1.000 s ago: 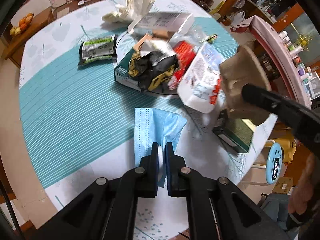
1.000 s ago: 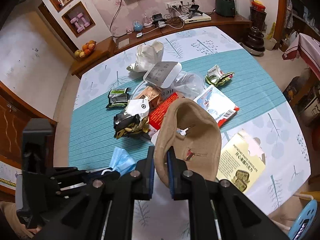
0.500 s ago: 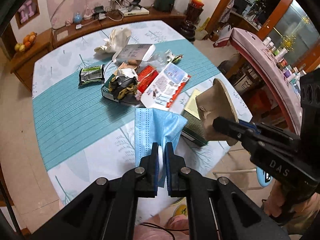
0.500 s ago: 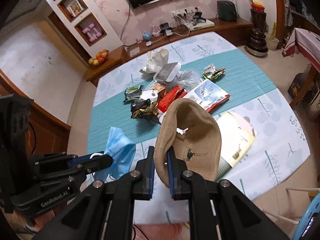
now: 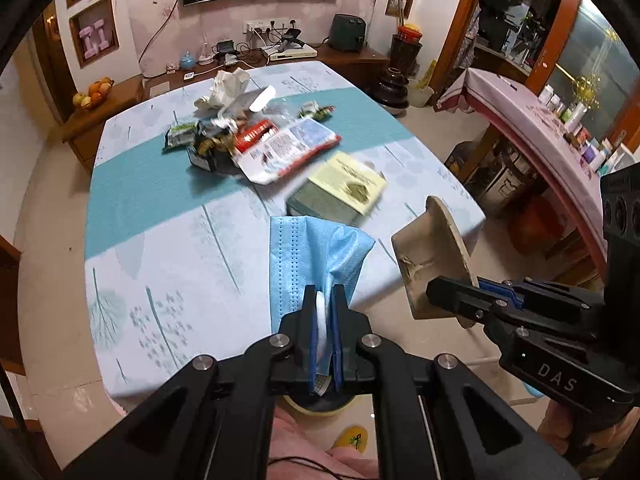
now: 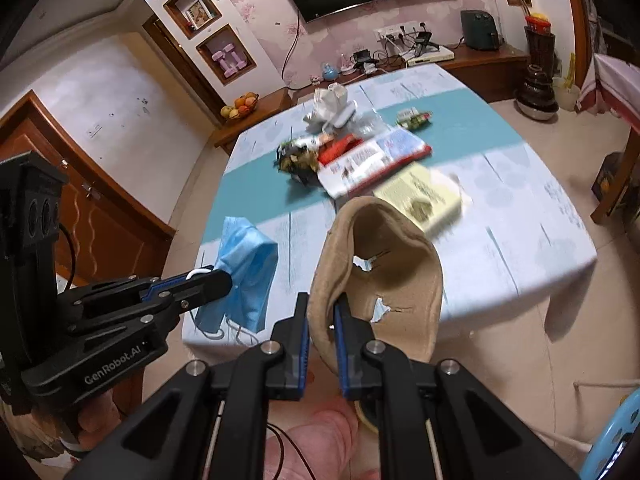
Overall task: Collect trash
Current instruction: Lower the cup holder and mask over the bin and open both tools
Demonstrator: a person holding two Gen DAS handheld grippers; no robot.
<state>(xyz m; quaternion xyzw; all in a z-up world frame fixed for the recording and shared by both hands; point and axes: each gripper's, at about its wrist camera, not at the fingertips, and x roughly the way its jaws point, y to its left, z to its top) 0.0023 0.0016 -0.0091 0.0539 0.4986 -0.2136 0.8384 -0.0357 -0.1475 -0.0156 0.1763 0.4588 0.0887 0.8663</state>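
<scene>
The left claw [image 5: 323, 300] is clenching a soft, pleated blue face mask [image 5: 312, 256], a limp rectangle of thin fabric whose long axis is running away from the claw toward the tabletop [image 5: 180, 248], with its white ear loop pinched between the pads. The right claw [image 6: 321, 312] is clenching the rim of a stiff, tan, moulded-pulp tray piece [image 6: 384, 276], curved like a shell and torn in two spots, its hollow facing the camera and its length standing upward. Both claws are angling downward at the near tabletop edge, well apart from the crumpled wrappers [image 5: 256, 140] piled mid-table.
</scene>
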